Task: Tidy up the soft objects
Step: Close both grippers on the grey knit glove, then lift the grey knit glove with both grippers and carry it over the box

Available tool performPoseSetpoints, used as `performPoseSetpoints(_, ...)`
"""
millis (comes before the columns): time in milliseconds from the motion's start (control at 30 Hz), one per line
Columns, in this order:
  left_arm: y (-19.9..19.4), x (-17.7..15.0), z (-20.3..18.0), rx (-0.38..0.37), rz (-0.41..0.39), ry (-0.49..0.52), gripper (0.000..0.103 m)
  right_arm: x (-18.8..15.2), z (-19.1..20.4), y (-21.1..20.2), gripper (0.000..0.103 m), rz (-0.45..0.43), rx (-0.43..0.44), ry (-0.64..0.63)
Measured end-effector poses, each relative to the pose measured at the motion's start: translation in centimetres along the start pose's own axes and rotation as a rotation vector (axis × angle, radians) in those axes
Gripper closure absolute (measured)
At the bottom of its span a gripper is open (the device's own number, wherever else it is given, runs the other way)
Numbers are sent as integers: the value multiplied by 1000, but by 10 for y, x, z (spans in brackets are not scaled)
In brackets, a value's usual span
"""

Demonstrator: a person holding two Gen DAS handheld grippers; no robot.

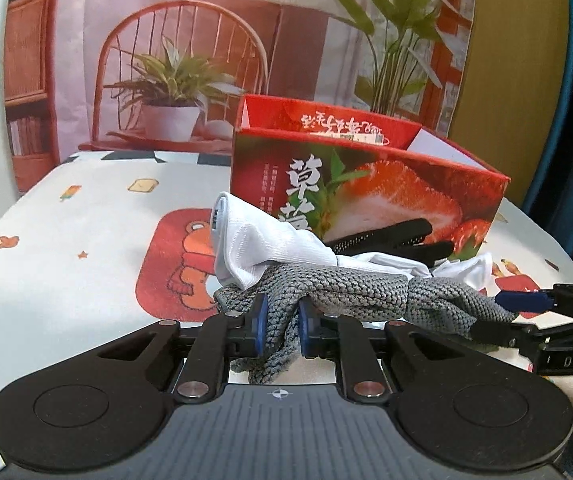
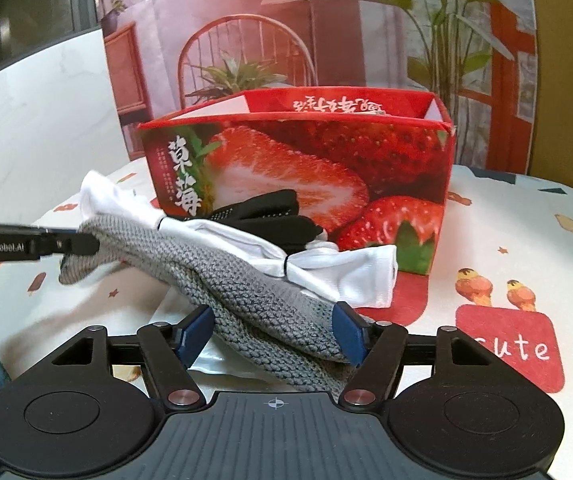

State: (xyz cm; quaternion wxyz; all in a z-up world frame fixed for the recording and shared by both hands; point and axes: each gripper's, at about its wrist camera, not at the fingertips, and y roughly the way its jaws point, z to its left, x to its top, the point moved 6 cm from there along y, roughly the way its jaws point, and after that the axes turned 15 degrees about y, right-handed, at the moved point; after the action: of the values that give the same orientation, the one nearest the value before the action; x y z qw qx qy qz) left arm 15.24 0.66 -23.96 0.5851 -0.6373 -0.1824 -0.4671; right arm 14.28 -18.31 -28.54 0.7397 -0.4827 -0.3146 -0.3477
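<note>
A grey knitted cloth [image 1: 350,292] is stretched between both grippers, just above the table. My left gripper [image 1: 282,324] is shut on its left end. My right gripper [image 2: 272,330] stands wide around its other end [image 2: 262,312], with the fingers slightly apart from the bunched cloth. A white sock-like cloth [image 1: 262,240] lies draped over the grey cloth; it also shows in the right wrist view [image 2: 326,264]. A black dotted glove [image 1: 390,236] lies behind, against the red strawberry box [image 1: 370,184], which stands open-topped [image 2: 298,164].
The table has a cartoon-print cloth [image 1: 86,232]. A printed backdrop with a chair and plants [image 1: 182,60] stands behind the box. A white paper or bag [image 2: 222,356] lies under the grey cloth. The right gripper shows at the right edge in the left wrist view [image 1: 526,308].
</note>
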Motion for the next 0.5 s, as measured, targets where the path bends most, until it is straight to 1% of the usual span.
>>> performPoseSetpoints(100,-1,0,2,7,-6,-10,86,-3,4,2,36,9,-4,-32)
performPoseSetpoints(200,-4,1,5,18,-17,-22,86,-6,6,4,36,14,-11,-60)
performPoseSetpoints(400,-11,6,3,31,-56,-25,86,-6,0,5,36,12,-22,-46)
performPoseSetpoints(500,-13,7,5,41,-69,-23,86,-7,-4,6,38,14,-33,-34)
